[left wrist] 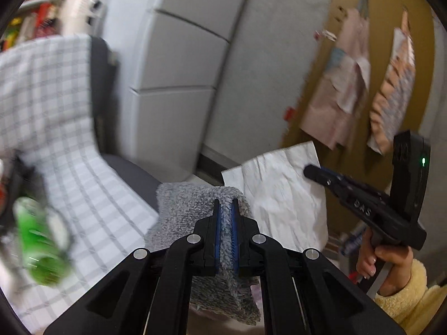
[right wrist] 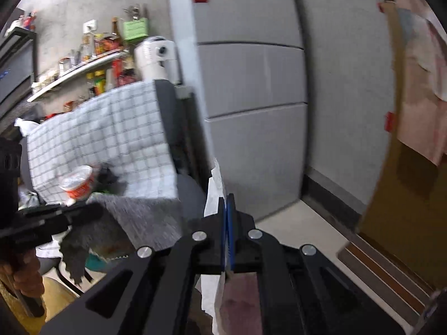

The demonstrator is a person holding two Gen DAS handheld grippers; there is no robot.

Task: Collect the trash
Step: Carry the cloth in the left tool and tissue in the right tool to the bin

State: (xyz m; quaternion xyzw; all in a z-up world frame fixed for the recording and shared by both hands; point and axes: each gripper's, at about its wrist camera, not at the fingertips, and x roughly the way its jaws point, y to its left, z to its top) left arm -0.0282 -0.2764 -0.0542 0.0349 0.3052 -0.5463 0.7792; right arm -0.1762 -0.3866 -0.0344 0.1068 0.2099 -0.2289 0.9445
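My left gripper [left wrist: 226, 203] is shut on a fluffy grey cloth [left wrist: 195, 206], held in the air; the cloth also shows in the right wrist view [right wrist: 145, 217]. My right gripper [right wrist: 227, 203] is shut on a crumpled white paper napkin [right wrist: 213, 187]. In the left wrist view the napkin [left wrist: 279, 192] hangs from the right gripper [left wrist: 311, 171] just right of the cloth. A green bottle [left wrist: 39, 240] shows blurred at the left. A red and white paper cup [right wrist: 78, 181] lies on the checked cloth.
A chair draped with a white checked cloth [right wrist: 111, 139] stands on the left. A grey fridge [right wrist: 251, 83] fills the middle. A brown door [right wrist: 405, 195] with hanging papers is on the right. Cluttered shelves [right wrist: 83, 64] are at the back left.
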